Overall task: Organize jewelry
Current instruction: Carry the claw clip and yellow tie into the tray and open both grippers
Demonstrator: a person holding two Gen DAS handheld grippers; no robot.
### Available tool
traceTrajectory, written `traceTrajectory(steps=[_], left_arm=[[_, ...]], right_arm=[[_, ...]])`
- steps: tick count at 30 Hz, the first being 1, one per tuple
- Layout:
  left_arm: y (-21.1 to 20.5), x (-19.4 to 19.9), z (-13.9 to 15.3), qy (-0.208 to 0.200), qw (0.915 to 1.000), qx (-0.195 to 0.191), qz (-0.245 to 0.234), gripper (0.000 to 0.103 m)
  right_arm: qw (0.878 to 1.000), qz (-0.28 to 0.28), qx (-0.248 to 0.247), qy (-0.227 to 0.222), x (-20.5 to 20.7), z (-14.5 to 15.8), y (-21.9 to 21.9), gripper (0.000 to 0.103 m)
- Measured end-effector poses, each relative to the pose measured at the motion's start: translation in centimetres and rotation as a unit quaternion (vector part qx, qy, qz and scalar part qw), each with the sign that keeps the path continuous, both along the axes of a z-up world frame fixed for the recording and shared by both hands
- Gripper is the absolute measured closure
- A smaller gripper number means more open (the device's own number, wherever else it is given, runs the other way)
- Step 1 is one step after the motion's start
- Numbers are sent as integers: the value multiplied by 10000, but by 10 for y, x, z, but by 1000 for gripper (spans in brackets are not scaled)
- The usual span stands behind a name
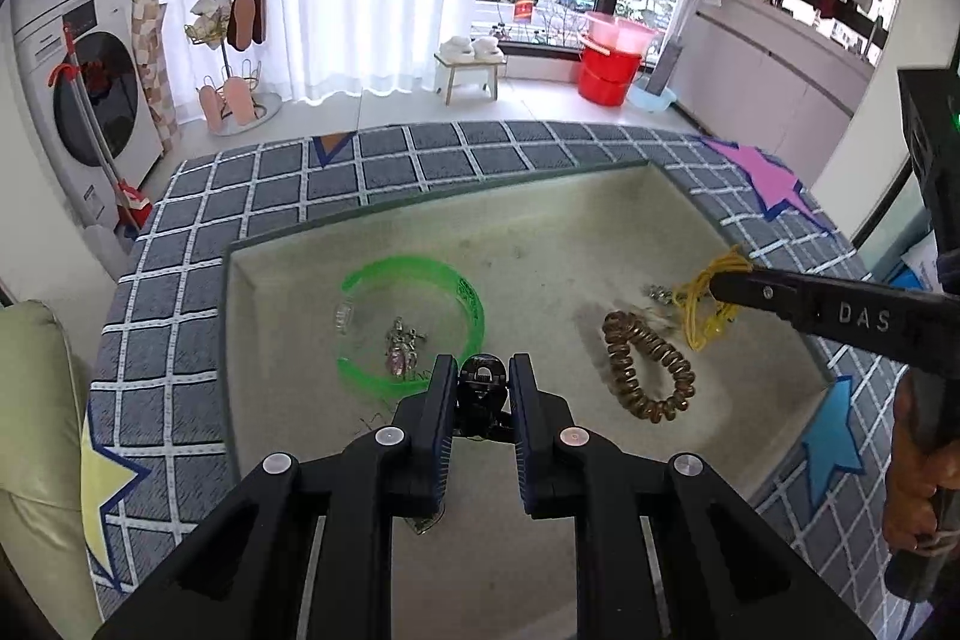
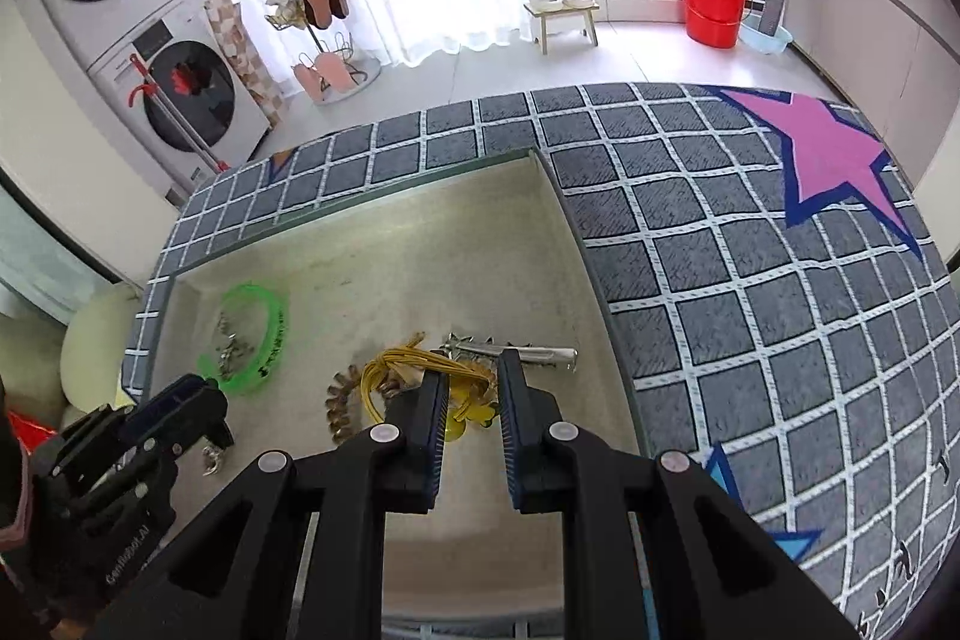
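The shallow beige tray [image 1: 600, 220] sits on the checked cloth [image 1: 270, 196], every piece inside it; the left gripper [image 1: 480, 382] clamps a small black clip [image 1: 480, 379] just beside the green bangle [image 1: 462, 292]; the right gripper [image 2: 471, 388], narrow, pinches the yellow cord [image 2: 408, 361] (silver hairpin [image 2: 528, 353] just beyond, lying crosswise).

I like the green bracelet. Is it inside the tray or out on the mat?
Inside. The green bracelet lies flat on the tray floor, within its walls.
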State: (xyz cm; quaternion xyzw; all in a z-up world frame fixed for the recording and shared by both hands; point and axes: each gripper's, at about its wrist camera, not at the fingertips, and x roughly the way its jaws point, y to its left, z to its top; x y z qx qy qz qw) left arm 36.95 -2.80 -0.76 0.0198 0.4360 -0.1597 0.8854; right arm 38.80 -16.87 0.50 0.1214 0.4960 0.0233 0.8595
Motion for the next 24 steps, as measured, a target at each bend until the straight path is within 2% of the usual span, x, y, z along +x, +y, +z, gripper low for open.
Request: traceTrajectory(steps=[8,22,23,24], left_arm=[[-9,4,-11,116,9998,133,-35,71],[-17,4,-18,137,9994,330,31,71],[-18,4,-18,142,9993,337,38,71],[-18,4,-18,149,9993,348,45,71]], right_arm=[[9999,20,-143,71,4,-14,2,85],[9997,97,-165,152,1,-16,5,85],[9997,93,-146,155,1,-16,5,84],[9998,89,-115,156,0,-15,5,79]])
